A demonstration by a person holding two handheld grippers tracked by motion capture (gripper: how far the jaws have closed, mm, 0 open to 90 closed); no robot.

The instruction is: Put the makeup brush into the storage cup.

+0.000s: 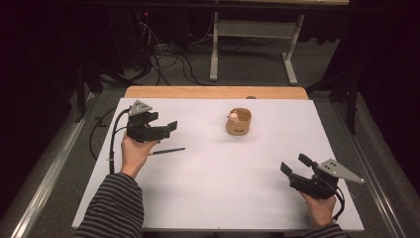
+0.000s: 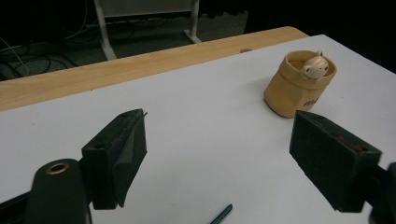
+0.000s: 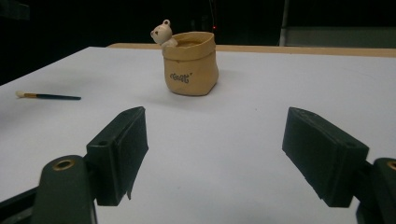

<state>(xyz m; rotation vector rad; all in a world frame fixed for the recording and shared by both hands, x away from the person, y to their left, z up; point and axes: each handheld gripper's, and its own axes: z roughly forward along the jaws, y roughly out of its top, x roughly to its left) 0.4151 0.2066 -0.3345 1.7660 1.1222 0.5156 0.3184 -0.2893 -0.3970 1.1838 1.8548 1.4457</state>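
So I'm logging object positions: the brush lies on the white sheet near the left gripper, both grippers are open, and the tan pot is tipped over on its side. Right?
Not quite. The tan pot stands upright, as the right gripper view shows. The rest holds: the brush lies on the white sheet near the left gripper, and it and the right gripper are open.

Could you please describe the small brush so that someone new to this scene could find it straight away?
Start at the white table top and go to its left half, just below the left gripper. There a thin brush lies flat, with a dark handle and a pale tip. Unlike the squat tan pot, it is long and slender.
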